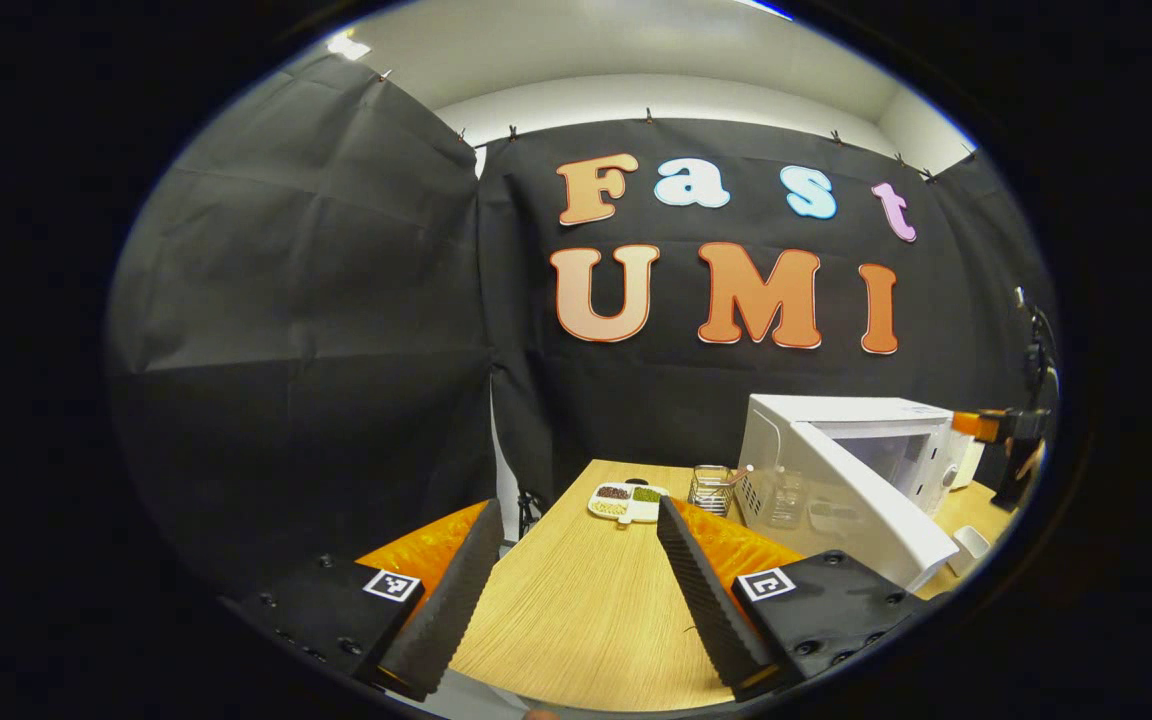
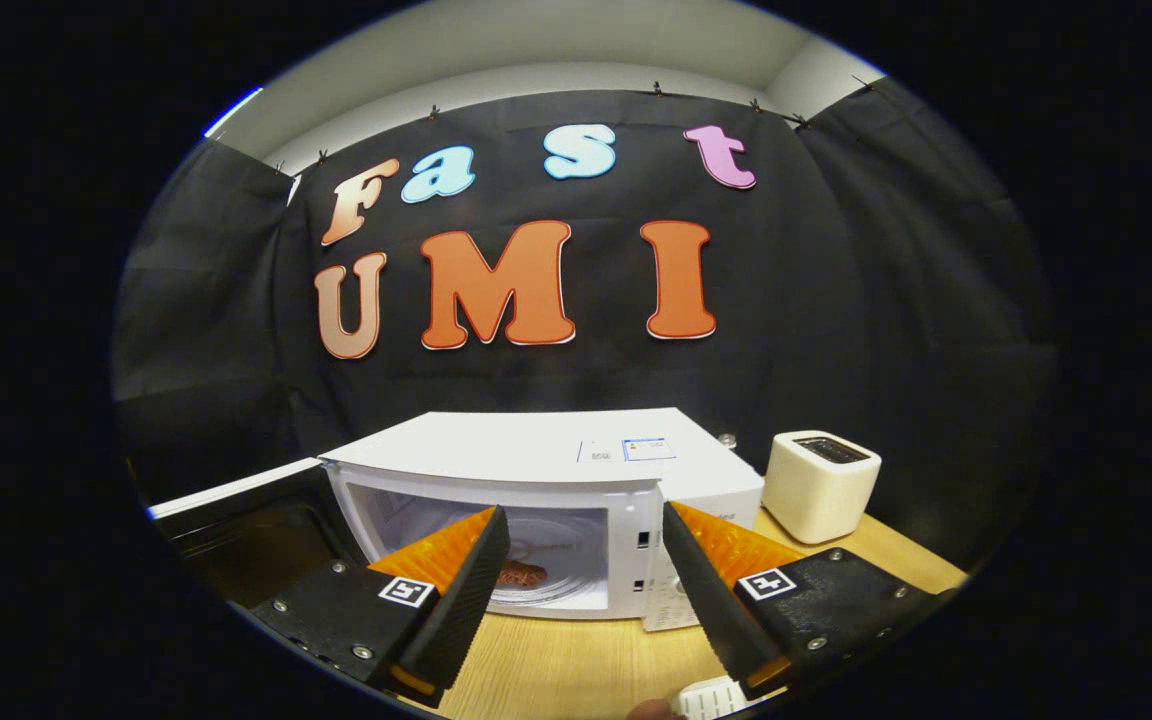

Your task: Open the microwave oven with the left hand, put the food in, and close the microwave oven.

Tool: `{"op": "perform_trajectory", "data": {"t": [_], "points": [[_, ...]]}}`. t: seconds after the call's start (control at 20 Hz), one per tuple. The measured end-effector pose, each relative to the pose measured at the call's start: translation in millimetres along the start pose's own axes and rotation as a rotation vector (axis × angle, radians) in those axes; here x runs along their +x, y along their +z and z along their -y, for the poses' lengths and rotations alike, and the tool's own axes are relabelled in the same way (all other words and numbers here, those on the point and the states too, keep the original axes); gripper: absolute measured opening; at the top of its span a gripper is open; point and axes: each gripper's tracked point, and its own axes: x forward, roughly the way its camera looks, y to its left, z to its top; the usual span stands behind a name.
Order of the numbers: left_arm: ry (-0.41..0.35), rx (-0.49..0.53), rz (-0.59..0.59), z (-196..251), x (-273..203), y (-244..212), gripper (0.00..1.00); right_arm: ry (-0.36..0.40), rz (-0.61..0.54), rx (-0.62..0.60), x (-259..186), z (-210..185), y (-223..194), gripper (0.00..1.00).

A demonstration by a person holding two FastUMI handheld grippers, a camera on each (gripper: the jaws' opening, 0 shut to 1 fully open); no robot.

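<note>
Both grippers (image 1: 568,575) (image 2: 586,585) spread and empty, food (image 2: 521,573) inside open microwave (image 2: 546,500).

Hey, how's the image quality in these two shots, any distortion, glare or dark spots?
Left gripper view: fisheye bends the wooden table; the microwave near the edge looks slanted. Right gripper view: the microwave top is bright, the open door is dark, and the food inside is dim but visible.
</note>
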Motion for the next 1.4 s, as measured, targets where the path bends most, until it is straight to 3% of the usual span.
{"op": "perform_trajectory", "data": {"t": [0.4, 0.75, 0.95, 1.25, 1.4], "points": [[-0.012, -0.006, -0.027, 14, 23, -21, 0.99, -0.024, 0.066, -0.128, -67, 77, 79, 0.95], [-0.104, 0.016, -0.067, 67, 22, -42, 0.96, -0.010, 0.057, -0.074, -94, 110, 79, 0.95], [-0.199, -0.006, -0.091, 112, 11, -50, 0.98, -0.008, 0.056, -0.051, -101, 123, 76, 0.95], [-0.332, 0.053, -0.105, 188, 2, -60, 0.98, -0.038, 0.061, -0.029, -114, 150, 76, 0.95], [-0.435, -0.008, -0.135, 230, -6, -67, 0.95, -0.050, 0.058, -0.008, -120, 164, 74, 0.95]]}}
